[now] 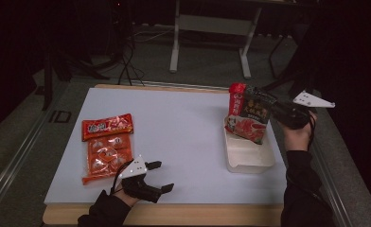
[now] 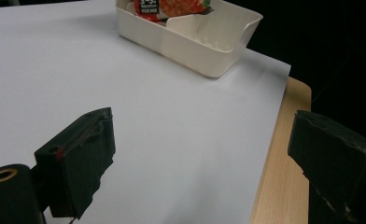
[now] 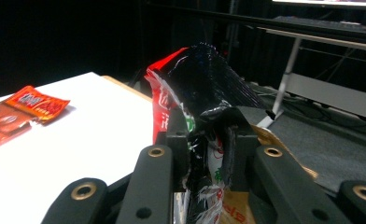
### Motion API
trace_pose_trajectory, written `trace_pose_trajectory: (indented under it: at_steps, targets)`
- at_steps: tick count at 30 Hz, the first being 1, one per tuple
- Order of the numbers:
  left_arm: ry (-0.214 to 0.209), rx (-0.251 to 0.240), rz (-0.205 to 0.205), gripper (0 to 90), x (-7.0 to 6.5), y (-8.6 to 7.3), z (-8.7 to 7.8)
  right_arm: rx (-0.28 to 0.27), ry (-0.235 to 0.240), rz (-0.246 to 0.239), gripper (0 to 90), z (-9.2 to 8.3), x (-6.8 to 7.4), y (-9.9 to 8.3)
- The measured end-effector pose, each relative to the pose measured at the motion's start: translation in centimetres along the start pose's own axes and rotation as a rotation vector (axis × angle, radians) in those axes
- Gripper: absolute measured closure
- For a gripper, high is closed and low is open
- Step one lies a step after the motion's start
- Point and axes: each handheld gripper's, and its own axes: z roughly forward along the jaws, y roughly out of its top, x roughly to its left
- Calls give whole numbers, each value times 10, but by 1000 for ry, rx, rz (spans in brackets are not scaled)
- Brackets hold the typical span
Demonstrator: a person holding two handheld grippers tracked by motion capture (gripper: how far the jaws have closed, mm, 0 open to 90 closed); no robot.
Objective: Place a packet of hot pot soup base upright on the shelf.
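A red and black food pouch [image 1: 248, 113] stands on end with its lower edge inside the cream plastic bin [image 1: 250, 158] at the table's right. My right gripper [image 1: 273, 109] is shut on the pouch's right edge; in the right gripper view its jaws pinch the crumpled pouch [image 3: 204, 93]. My left gripper [image 1: 161, 176] rests near the table's front edge, jaws wide apart with nothing between them, its fingers [image 2: 78, 158] over bare white table. From there the bin [image 2: 204, 51] shows ahead with the pouch [image 2: 172, 7] in it.
Two orange-red snack packs [image 1: 105, 146] lie flat at the table's left, also far left in the right gripper view as orange packs [image 3: 31, 105]. The white sheet [image 1: 174, 137] covers a wooden tabletop. A desk frame [image 1: 212, 28] stands beyond the table.
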Motion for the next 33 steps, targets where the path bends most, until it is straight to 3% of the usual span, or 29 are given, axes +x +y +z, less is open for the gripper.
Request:
trace_pose_trajectory:
  at_steps: [7, 10, 15, 19, 22, 26, 30, 33]
  targets:
    - [-1, 0, 3, 81, 0, 0, 0, 5, 40, -3, 755, 5, 4, -1]
    - [-1, 0, 0, 81, 0, 0, 0, 38, 41, -10, 748, 10, 4, -7]
    - [-2, -1, -4, 80, 1, -1, 0, 21, 43, 34, 741, 10, 3, -17]
    - [-2, 6, -1, 81, 1, -1, 1, 81, 20, 48, 731, 12, 1, -30]
    - [2, 10, 7, 85, 2, -1, 1, 56, 16, 105, 709, 6, -4, -39]
    - [-9, 1, 11, 89, 1, -1, 2, 74, -18, 132, 647, -3, -5, -40]
    - [-18, 8, -2, 99, 0, 0, 2, 52, -35, 176, 493, -15, 0, -33]
    - [-28, 35, -30, 100, 1, 2, 1, 41, -74, 148, 406, -25, 6, -23]
